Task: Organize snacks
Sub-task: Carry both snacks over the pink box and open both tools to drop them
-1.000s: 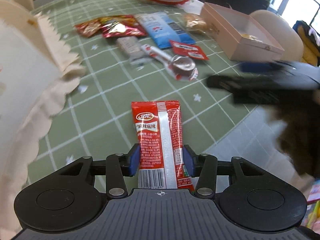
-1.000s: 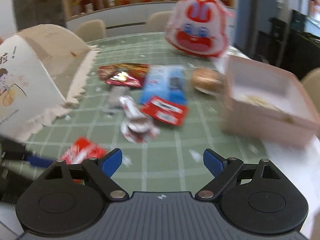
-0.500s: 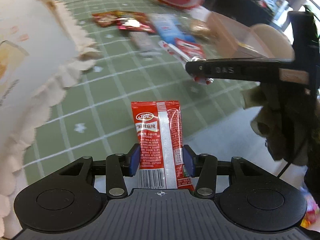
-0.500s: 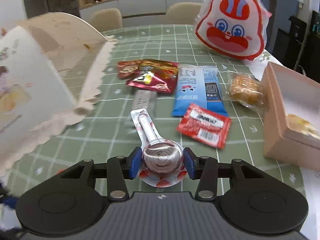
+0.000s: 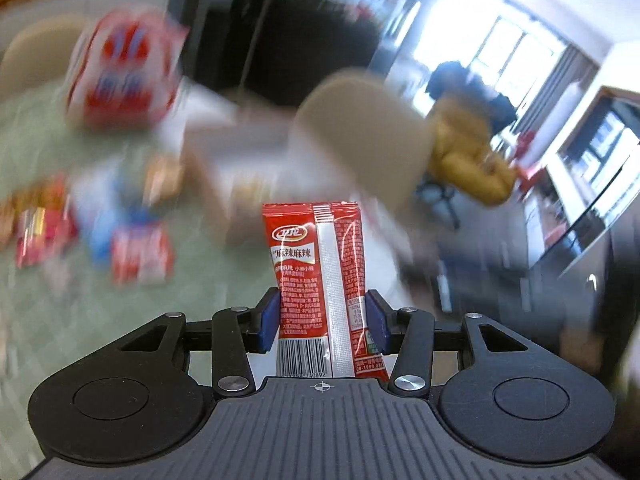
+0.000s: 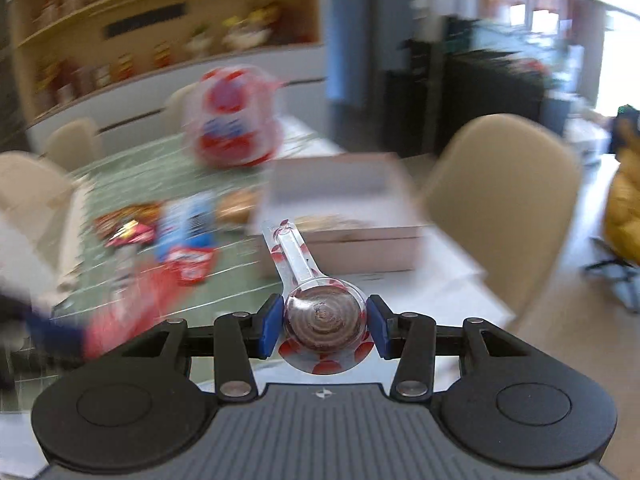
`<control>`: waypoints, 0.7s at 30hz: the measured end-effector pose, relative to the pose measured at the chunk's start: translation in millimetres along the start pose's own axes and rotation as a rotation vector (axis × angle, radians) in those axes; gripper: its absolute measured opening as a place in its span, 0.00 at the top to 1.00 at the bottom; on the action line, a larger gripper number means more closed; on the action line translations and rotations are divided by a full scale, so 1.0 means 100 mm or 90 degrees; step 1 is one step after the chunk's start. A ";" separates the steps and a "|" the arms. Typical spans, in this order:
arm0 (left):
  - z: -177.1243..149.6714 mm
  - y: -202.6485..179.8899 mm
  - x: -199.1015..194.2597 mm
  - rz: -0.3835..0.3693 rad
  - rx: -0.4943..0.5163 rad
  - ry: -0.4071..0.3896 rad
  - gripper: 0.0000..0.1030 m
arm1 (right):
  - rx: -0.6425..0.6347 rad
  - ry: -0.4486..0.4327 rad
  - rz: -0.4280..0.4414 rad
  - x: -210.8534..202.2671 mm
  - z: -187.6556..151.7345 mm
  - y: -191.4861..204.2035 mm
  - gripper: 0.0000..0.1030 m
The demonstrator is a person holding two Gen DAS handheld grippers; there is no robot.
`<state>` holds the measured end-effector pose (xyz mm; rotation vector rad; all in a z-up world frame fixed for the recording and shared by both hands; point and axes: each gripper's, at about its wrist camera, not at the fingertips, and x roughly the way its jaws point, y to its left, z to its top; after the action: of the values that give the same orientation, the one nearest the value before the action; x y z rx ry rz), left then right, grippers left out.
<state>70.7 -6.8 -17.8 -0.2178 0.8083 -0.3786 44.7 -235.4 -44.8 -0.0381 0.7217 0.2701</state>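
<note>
A red snack sachet (image 5: 320, 276) with a silver seam and barcode stands upright, pinched at its lower half, while a clear spoon-shaped chocolate candy (image 6: 322, 318) with red spots is clamped at its round bowl, handle pointing away.

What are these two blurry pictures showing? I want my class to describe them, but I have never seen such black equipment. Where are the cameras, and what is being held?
No robot here: a person holds a two-finger gripper in each hand, each with a forward-looking fisheye camera, so the black parts at the bottom are the tool itself. In the left-hand view, the left gripper is shut on a red snack packet. In the right-hand view, the right gripper is shut on a wrapped lollipop. Behind, blurred by motion, a green checked table carries more snack packets, a red-and-white rabbit-face bag and an open pink box.
</note>
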 end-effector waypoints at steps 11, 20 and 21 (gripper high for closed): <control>1.74 0.30 1.20 0.032 -0.039 -0.068 0.51 | 0.071 0.005 -0.033 -0.03 0.01 -0.21 0.56; 1.27 0.94 2.52 0.029 -0.052 0.057 0.49 | 0.042 0.014 -0.083 0.18 0.39 -0.13 0.56; 1.23 1.00 2.59 0.026 -0.057 0.062 0.48 | 0.034 0.015 -0.087 0.22 0.44 -0.11 0.56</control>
<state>348.6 -16.2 -139.2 -0.2676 0.9254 -0.3160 92.5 -235.6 -26.9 -0.0400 0.7454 0.1195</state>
